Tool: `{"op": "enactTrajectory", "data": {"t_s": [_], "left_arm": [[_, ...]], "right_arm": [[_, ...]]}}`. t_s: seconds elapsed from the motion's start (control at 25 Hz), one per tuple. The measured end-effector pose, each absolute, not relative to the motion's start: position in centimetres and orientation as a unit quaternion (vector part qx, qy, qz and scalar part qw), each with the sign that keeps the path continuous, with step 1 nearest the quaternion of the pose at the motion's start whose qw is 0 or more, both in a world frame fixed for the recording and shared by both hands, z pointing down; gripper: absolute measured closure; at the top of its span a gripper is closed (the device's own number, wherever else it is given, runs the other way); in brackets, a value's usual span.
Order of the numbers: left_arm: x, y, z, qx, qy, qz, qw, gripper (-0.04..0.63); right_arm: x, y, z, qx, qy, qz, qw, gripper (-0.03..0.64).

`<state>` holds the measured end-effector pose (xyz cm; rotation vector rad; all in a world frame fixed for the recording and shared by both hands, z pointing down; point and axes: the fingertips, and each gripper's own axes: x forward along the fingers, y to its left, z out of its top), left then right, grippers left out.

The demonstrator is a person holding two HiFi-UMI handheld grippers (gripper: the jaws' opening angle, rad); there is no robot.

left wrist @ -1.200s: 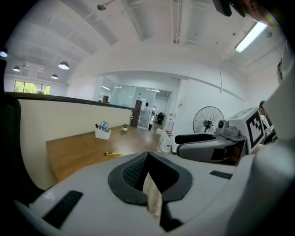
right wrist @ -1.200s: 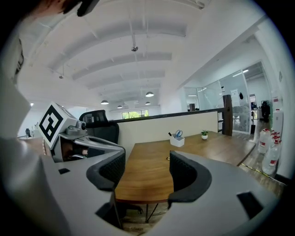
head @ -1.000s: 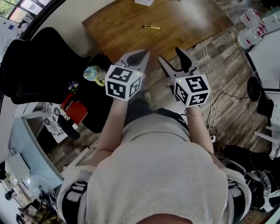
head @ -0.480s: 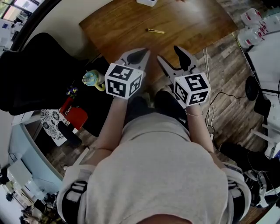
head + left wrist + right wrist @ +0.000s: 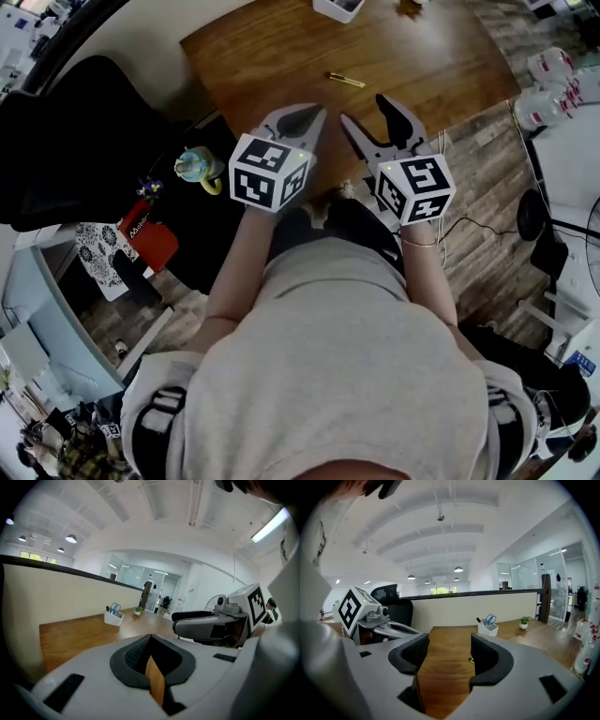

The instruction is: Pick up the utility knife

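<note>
My left hand-held gripper (image 5: 302, 116) has its jaws pressed together, empty; my right hand-held gripper (image 5: 367, 112) is spread, nothing between. The slim yellow utility knife (image 5: 346, 80) lies on the brown wooden surface (image 5: 262, 56), upper centre of the head view, apart from both.

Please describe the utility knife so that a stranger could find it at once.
Start at the brown wooden table. Near its middle, well apart from the white holder at the far edge, lies the utility knife. It is the only slim yellow stick on the bare wood.

yellow utility knife (image 5: 346, 80), flat on desk
</note>
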<state>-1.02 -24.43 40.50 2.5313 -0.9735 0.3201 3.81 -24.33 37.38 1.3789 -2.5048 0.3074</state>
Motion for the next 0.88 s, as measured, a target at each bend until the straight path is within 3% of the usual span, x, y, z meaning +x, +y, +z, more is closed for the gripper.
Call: {"op": "enactTrajectory", "data": {"t_s": [0.88], "left_arm": [[1.8, -33.7, 44.7, 0.830, -0.482, 0.083, 0.268, 0.581]], "right_arm": [[6.3, -35.1, 41.2, 0.310, -0.923, 0.095, 0.208, 0.333]]}}
